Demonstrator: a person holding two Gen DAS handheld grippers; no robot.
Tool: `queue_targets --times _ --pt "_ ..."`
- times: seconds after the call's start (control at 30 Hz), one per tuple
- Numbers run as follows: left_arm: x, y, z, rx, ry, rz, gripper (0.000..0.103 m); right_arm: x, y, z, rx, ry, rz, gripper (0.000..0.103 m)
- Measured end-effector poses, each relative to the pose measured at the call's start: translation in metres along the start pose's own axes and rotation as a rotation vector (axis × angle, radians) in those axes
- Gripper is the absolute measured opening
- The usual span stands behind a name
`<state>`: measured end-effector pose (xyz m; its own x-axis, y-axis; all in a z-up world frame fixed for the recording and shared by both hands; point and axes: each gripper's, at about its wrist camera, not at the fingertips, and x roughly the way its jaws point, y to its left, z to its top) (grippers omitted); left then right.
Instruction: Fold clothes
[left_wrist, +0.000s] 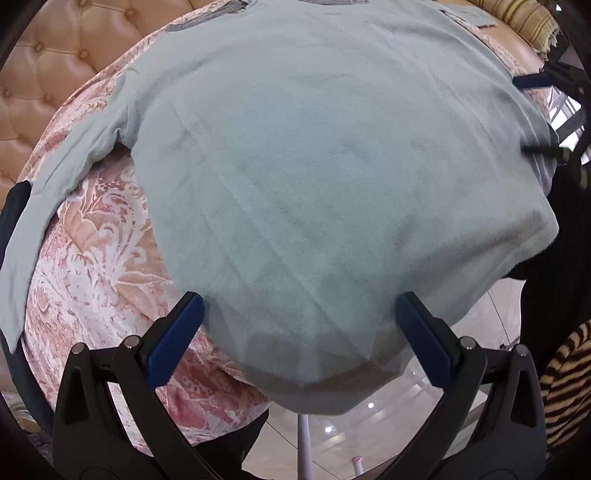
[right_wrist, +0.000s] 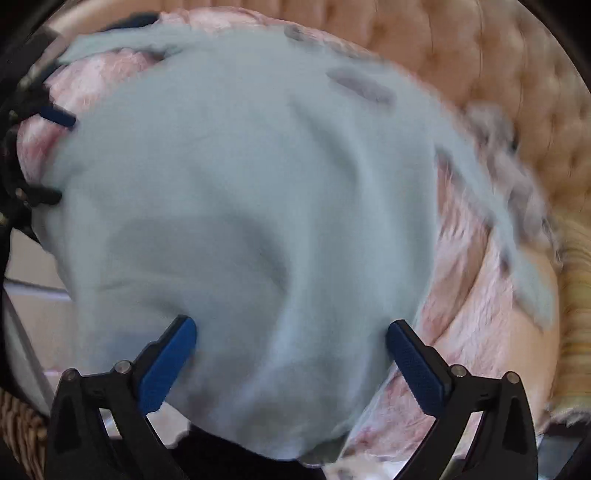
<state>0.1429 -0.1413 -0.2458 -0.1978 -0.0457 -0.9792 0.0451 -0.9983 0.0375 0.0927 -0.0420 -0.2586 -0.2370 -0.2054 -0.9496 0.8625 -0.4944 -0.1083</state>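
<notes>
1. A pale blue-green sweater (left_wrist: 314, 166) lies spread on a pink floral bedspread (left_wrist: 92, 266), its lower hem hanging past the bedspread's near edge.
2. One long sleeve (left_wrist: 48, 206) runs out from the sweater's side across the bedspread.
3. The left gripper (left_wrist: 299, 332) has its jaws wide, one blue pad on either side of the sweater's hem; nothing is pinched.
4. The right gripper (right_wrist: 291, 354) likewise has its jaws spread wide around the sweater's lower edge; that view is blurred.
5. A tufted tan headboard (left_wrist: 48, 66) stands beyond the sweater's far end.
</notes>
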Motion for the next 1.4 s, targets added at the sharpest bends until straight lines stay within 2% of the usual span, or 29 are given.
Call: queue_targets --times 0.07,0.13,0.17,0.27,0.3,0.37,0.4,0.43,0.5,0.6,0.7,0.73,0.8,0.87,0.93,1.0,1.1,1.23,1.33,1.4 --pt "-0.005 0.001 -0.001 0.001 0.015 0.029 0.103 -0.009 -0.024 -0.007 0.123 -0.003 -0.061 0.103" --pt "-0.017 -0.003 0.001 0.004 -0.014 0.060 0.103 -0.022 -0.031 -0.011 0.181 -0.019 -0.107 0.103" --pt "-0.026 -0.007 0.005 0.000 -0.047 0.008 0.103 -0.030 -0.027 -0.009 0.188 -0.042 -0.106 0.103" --pt "-0.046 -0.022 0.021 -0.014 -0.154 -0.193 0.103 -0.048 0.005 0.009 0.130 -0.157 0.119 0.103" --pt "-0.046 -0.027 0.029 -0.016 -0.171 -0.244 0.103 -0.046 0.020 0.021 0.084 -0.166 0.243 0.103" --pt "-0.035 -0.025 0.037 -0.012 -0.157 -0.320 0.103 -0.023 0.038 0.039 -0.011 -0.114 0.337 0.103" --pt "-0.023 -0.017 0.033 -0.008 -0.138 -0.353 0.103 -0.011 0.045 0.048 -0.058 -0.082 0.368 0.103" --pt "-0.021 -0.029 0.024 0.010 -0.127 -0.361 0.102 -0.004 0.047 0.053 -0.086 -0.069 0.384 0.103" --pt "-0.026 -0.032 0.006 0.102 -0.139 -0.349 0.102 0.003 0.038 0.059 -0.106 -0.058 0.388 0.103" --pt "-0.024 -0.033 -0.001 0.183 -0.091 -0.230 0.102 0.006 0.002 0.058 -0.057 -0.051 0.333 0.103" --pt "-0.024 -0.039 -0.010 0.272 -0.041 -0.150 0.102 0.002 -0.018 0.052 -0.001 -0.025 0.260 0.103" --pt "-0.028 -0.042 -0.011 0.293 -0.038 -0.142 0.102 0.000 -0.022 0.057 -0.002 -0.032 0.237 0.103" --pt "-0.042 -0.045 -0.009 0.328 -0.083 -0.169 0.103 -0.010 -0.012 0.069 -0.048 -0.067 0.215 0.103" --pt "-0.052 -0.040 0.001 0.307 -0.140 -0.155 0.103 -0.016 -0.002 0.087 -0.099 -0.131 0.220 0.103" --pt "-0.053 -0.026 0.016 0.232 -0.189 -0.106 0.103 -0.015 0.014 0.113 -0.139 -0.181 0.202 0.103" --pt "-0.041 -0.006 0.027 0.135 -0.186 -0.113 0.103 0.004 0.026 0.138 -0.161 -0.167 0.167 0.103" --pt "-0.038 0.002 0.018 0.113 -0.174 -0.116 0.103 0.041 0.024 0.157 -0.167 -0.091 0.192 0.103" --pt "-0.033 0.013 0.006 0.083 -0.159 -0.120 0.103 0.049 0.005 0.148 -0.185 -0.079 0.228 0.103" --pt "-0.030 0.022 -0.003 0.060 -0.147 -0.123 0.103 0.041 -0.020 0.129 -0.142 -0.034 0.174 0.103" --pt "-0.028 0.027 -0.009 0.045 -0.139 -0.125 0.103 0.035 -0.026 0.128 -0.134 -0.029 0.154 0.103"
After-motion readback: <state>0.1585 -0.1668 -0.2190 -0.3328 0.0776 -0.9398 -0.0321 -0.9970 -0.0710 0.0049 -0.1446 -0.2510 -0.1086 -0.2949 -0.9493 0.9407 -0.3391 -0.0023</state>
